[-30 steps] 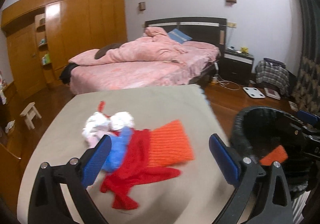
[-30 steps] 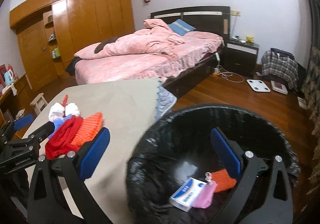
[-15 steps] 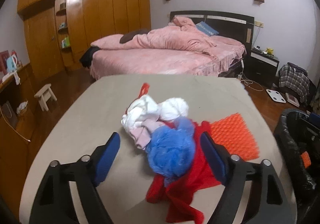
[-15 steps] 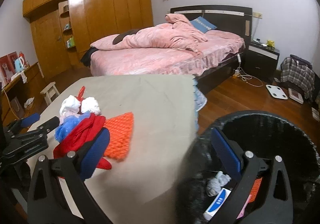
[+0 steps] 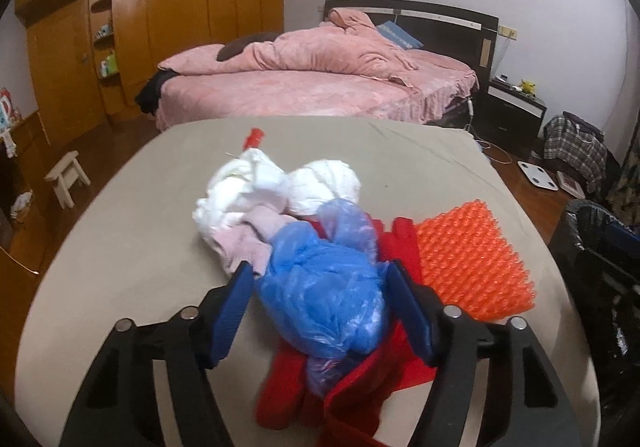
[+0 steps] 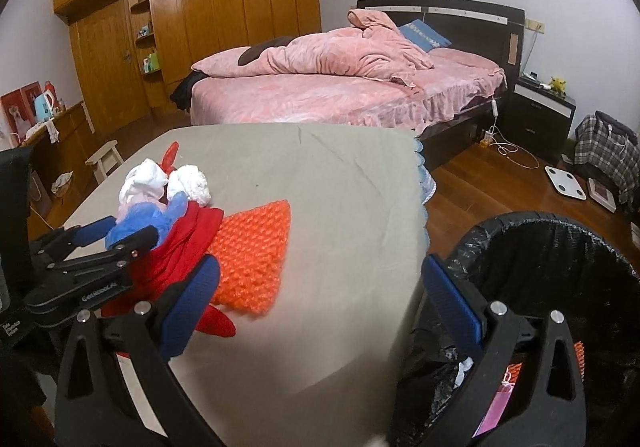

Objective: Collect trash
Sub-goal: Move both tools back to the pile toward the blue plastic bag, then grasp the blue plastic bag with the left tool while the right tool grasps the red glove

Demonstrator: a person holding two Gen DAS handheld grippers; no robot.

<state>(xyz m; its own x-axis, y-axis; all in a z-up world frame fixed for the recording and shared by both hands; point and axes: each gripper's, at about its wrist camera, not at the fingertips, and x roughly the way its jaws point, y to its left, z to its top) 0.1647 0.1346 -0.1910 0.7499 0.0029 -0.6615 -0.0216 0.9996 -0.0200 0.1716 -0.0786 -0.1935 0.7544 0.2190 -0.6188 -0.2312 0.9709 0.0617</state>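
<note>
A pile of trash lies on the beige table (image 5: 120, 215): a crumpled blue plastic bag (image 5: 324, 287), white paper wads (image 5: 256, 187), a pink scrap (image 5: 248, 243), red cloth (image 5: 360, 391) and an orange bubble-wrap sheet (image 5: 472, 259). My left gripper (image 5: 320, 275) is open, its blue pads on either side of the blue bag, close against it. My right gripper (image 6: 320, 279) is open and empty, over the table's right edge beside the black-lined trash bin (image 6: 560, 247). The pile also shows in the right wrist view (image 6: 176, 215).
The bin holds several discarded items (image 6: 508, 379). A pink bed (image 5: 320, 87) stands behind the table. A small white stool (image 5: 66, 175) is on the floor at left, a scale (image 6: 564, 183) and plaid bag (image 6: 604, 143) at right.
My left gripper moved forward onto the pile and its jaws narrowed around the blue bag. My right gripper swung left, from over the bin to the table's edge.
</note>
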